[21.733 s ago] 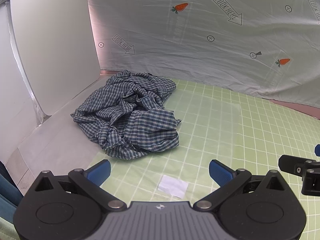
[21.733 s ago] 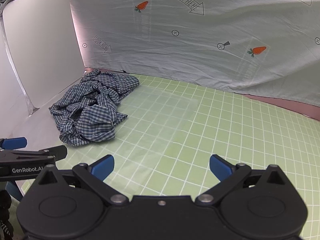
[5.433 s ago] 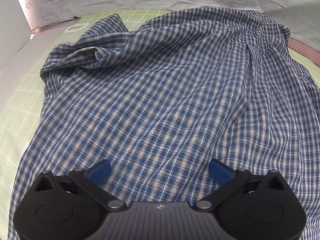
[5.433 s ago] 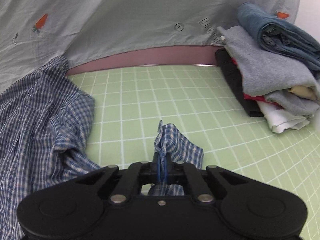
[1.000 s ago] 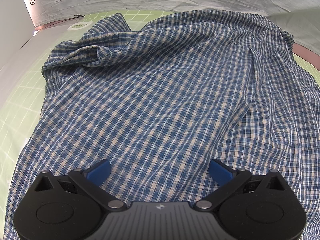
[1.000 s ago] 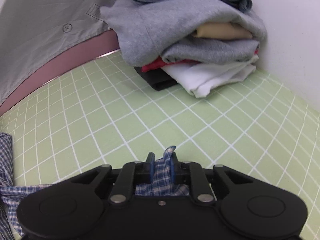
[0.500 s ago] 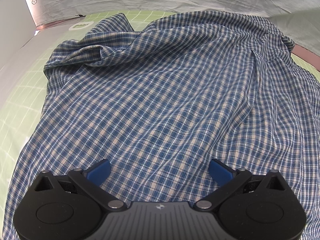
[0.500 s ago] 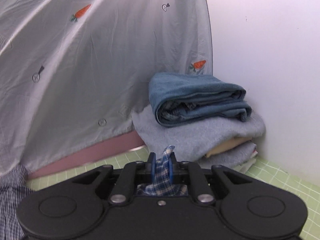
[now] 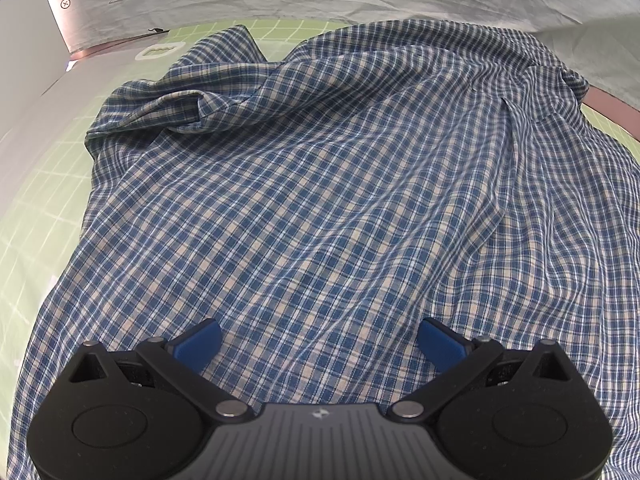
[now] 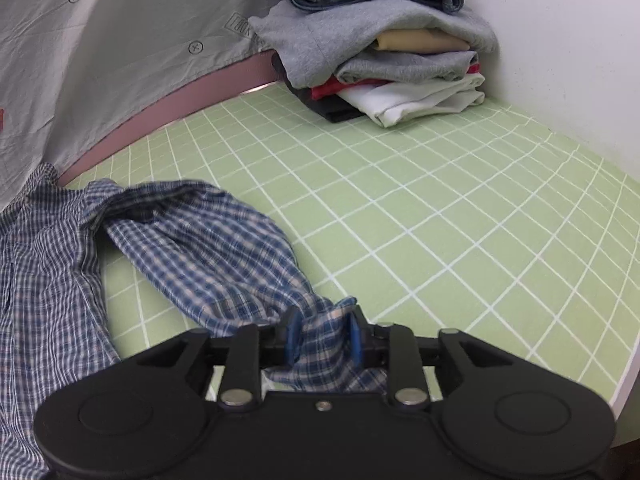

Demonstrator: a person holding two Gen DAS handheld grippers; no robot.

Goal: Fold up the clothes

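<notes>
plaid shirt (image 10: 36, 280) sleeve (image 10: 208, 252) runs diagonally to right gripper (image 10: 322, 336), jaws just opening, cuff loose between; left gripper (image 9: 320, 344) spread wide.

Left gripper (image 9: 318, 342): points steeply down, its black body filling the bottom of its own view.
Left jaws: stand wide apart; the blue pads (image 9: 199, 343) press on nothing.
Right gripper (image 10: 323, 340): angled down and forward, low in its own view.
Right jaws: have just been opening and now stand partly apart, a narrow gap between the blue pads (image 10: 292, 339).
Right hold: a bunch of checked sleeve (image 10: 320, 338) lies between the pads; whether they press on it cannot be told.
</notes>
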